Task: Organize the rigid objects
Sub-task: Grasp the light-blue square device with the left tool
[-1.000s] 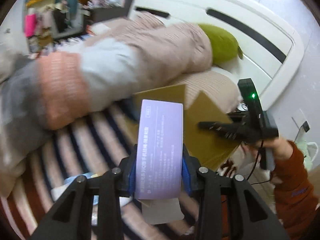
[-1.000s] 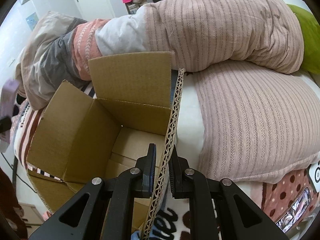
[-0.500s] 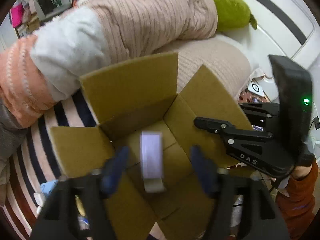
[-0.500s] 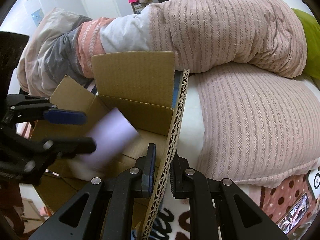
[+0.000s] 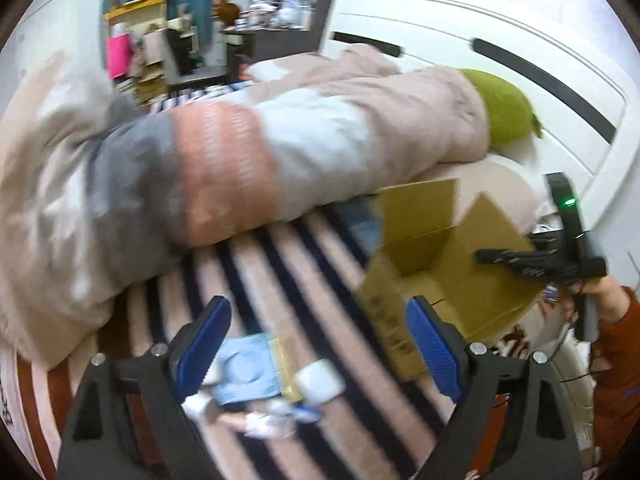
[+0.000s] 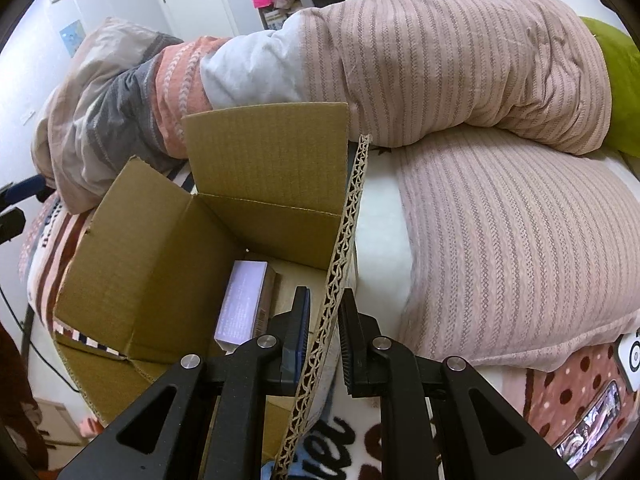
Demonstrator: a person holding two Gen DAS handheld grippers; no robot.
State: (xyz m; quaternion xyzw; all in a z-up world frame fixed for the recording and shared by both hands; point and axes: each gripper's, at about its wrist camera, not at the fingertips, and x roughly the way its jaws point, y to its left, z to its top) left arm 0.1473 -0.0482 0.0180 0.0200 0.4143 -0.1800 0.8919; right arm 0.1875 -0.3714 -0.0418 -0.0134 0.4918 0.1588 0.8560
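Left wrist view: the left hand-held gripper [image 5: 316,344] hangs wide open and empty above the striped bed [image 5: 256,264], over a blurred blue packet [image 5: 248,372] and a small white box [image 5: 320,376]. Center over one item before closing.

Right wrist view: the right hand-held gripper [image 6: 324,336] pinches a flap of the cardboard box [image 6: 160,276]; the lilac box [image 6: 242,304] lies inside. Keep the flap held back.

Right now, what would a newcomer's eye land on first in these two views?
Probably the open cardboard box on the bed, with a lilac carton lying inside against its left wall. The right tongs are shut on the box's right flap, whose corrugated edge runs up between them. The left tongs hang wide open and empty over the striped blanket, above a few small packets.
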